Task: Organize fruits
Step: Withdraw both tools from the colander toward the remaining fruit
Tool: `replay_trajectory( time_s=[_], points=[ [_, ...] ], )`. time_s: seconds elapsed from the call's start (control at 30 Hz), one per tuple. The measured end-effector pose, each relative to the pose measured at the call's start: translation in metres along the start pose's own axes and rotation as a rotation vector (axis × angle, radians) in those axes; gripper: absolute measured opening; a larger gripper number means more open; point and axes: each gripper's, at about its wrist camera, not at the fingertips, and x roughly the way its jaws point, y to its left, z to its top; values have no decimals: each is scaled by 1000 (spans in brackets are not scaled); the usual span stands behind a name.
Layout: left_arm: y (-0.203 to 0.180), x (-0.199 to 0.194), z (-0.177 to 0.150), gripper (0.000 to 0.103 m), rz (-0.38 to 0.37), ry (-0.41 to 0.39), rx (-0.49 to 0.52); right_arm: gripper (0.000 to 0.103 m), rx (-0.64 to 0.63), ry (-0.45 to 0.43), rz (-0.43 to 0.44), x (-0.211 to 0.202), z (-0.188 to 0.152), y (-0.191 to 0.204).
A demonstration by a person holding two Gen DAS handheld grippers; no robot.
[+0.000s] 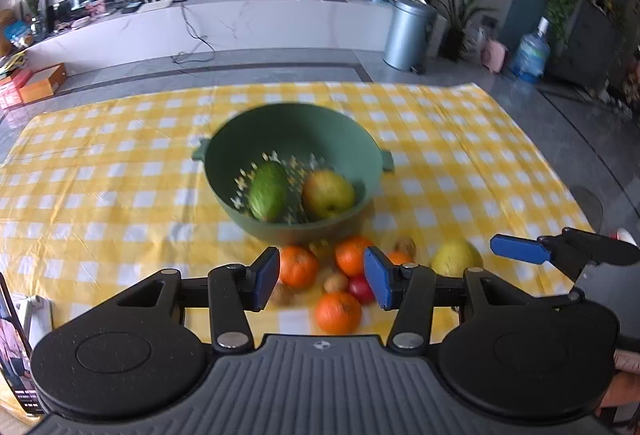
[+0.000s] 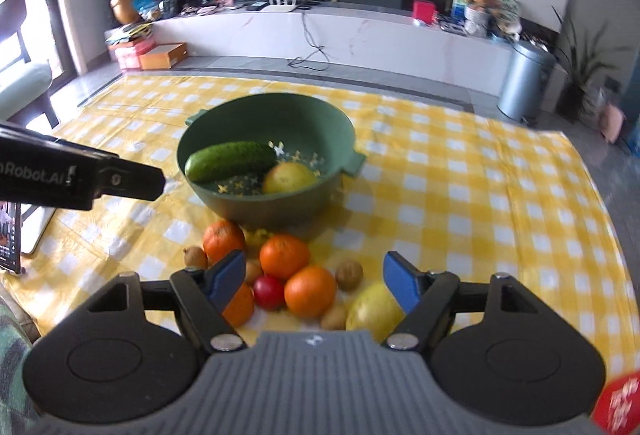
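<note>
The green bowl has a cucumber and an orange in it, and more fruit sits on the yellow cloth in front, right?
Almost. The green bowl holds the cucumber and a yellowish apple, not an orange; the right wrist view shows it. The oranges lie outside on the yellow cloth in front.

Bright daylight is cast from the left — perhaps a window. Fruit and green bowl [image 1: 292,139] are softened by motion blur; edges are bent by fisheye distortion.
</note>
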Motion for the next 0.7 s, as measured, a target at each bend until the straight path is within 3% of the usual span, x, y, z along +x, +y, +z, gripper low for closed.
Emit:
replay_trajectory(
  time_s=[0.3, 0.7],
  points=[
    [-11, 15, -32, 58, -79, 76, 51, 70, 21, 27, -36, -1, -36, -14],
    [-11, 46, -49, 58, -83, 90, 52, 64, 104, 1, -50, 13, -56, -36]
  ],
)
